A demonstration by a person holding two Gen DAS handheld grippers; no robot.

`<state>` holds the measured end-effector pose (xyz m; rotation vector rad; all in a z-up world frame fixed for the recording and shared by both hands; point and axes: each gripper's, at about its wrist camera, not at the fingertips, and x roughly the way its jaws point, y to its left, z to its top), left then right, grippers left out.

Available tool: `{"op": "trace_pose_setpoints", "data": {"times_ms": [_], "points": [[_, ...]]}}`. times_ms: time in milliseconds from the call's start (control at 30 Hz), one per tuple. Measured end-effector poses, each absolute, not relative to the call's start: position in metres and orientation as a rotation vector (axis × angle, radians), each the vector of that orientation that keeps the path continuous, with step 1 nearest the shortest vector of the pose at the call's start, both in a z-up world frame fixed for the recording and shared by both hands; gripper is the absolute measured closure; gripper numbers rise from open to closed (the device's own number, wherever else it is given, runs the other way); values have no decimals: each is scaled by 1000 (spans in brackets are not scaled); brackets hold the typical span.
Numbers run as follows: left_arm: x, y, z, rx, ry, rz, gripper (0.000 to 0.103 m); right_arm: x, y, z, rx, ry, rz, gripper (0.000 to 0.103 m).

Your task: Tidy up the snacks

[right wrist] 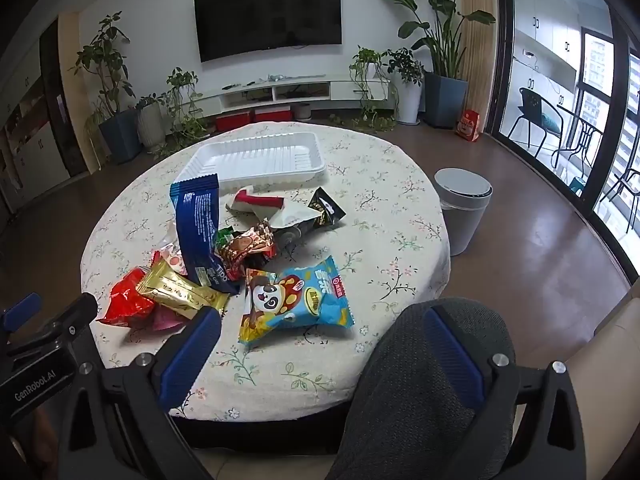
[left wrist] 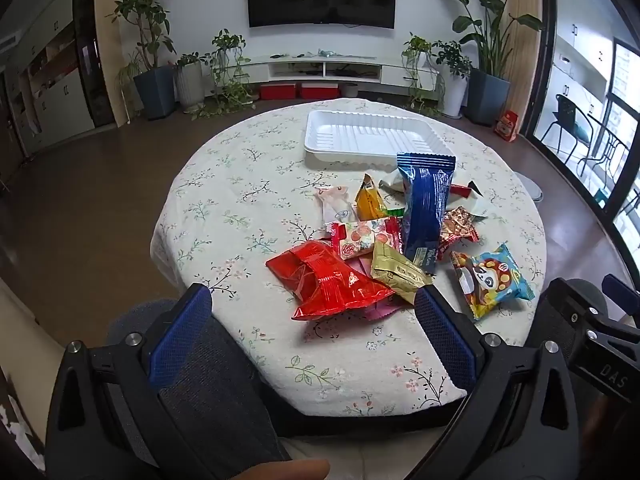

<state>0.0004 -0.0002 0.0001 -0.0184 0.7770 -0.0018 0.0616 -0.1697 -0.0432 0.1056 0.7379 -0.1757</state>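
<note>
Snacks [left wrist: 384,240], heaped mid-table short of the empty tray [left wrist: 372,136]: your left tool [left wrist: 312,316] and right tool [right wrist: 320,332] both gape, released, the red packet [left wrist: 324,284] lying crosswise nearest your left.

Wall television [right wrist: 268,16]; potted plants [left wrist: 148,40]; white bin [right wrist: 462,208] beside table; balcony chair [right wrist: 536,114].

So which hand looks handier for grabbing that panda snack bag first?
The right gripper, probably: the panda bag lies just ahead between its open fingers. From the left gripper it sits off to the side, behind the red packet.
</note>
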Motion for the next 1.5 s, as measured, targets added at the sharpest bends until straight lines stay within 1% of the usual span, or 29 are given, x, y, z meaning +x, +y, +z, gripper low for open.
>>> {"op": "trace_pose_setpoints", "data": {"times_ms": [100, 133, 1500], "points": [[3, 1, 0, -12, 774, -16, 0, 63, -168, -44, 110, 746, -169, 0], [-4, 0, 1, -1, 747, -2, 0, 63, -171, -46, 112, 749, -167, 0], [0, -5, -1, 13, 758, 10, 0, 65, -169, -51, 91, 785, -169, 0]]}}
